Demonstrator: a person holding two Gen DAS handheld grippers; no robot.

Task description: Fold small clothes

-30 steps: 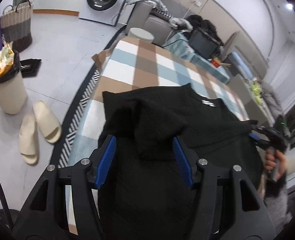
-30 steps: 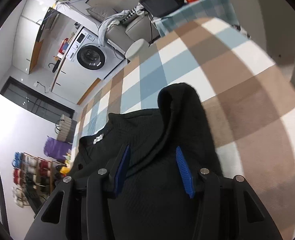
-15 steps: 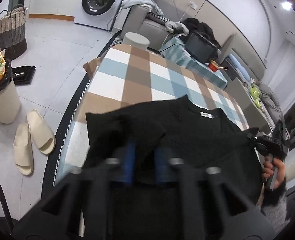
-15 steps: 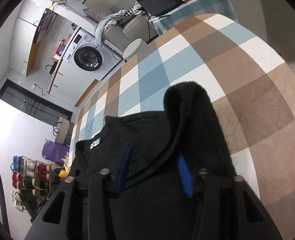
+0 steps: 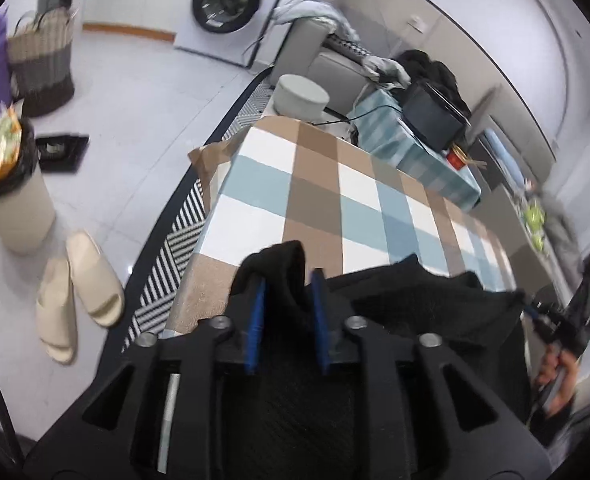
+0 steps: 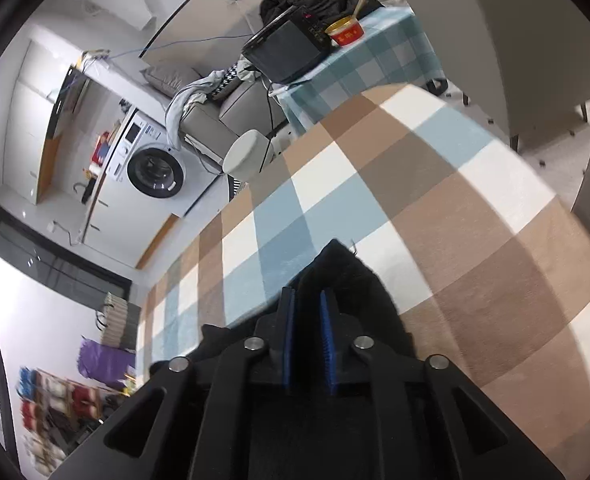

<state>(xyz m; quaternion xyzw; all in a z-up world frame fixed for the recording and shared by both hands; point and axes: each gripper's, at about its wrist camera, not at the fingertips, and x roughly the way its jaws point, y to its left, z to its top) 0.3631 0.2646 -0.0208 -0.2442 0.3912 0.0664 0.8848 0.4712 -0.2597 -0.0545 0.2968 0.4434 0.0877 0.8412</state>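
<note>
**Two tongs, one black garment over a checked bench**

In the left wrist view, from the left: one woven basket (image 5: 43, 60), one beige bin (image 5: 13, 196) with a black liner, and two cream slippers (image 5: 79, 294) side by side on pale floor tiles. One white washer (image 5: 231, 4) stands at the back. A striped black-and-white rug (image 5: 175, 256) edges the bench (image 5: 335, 184), which is covered in a soft cloth of brown, blue and white squares.

One black top (image 5: 415, 288), a ribbed knit, hangs bunched above the near edge of the bench. The left tongs (image 5: 287, 312) grip a thick fold of it between two blue ribbed pads; the jaws stand narrowly apart and are opening a little, with the fabric still filling the gap. Farther right, a hand (image 5: 559, 376) holds the right tongs, which clamp the garment's other corner.

In the right wrist view, the right tongs (image 6: 307, 340) show two blue pads nearly together, jaws opening slightly, a peak of the black knit pinched between them and rising past the tips above the checked cloth. Behind sit one dark screen (image 6: 287, 50) and one red cup (image 6: 345, 32).
</note>
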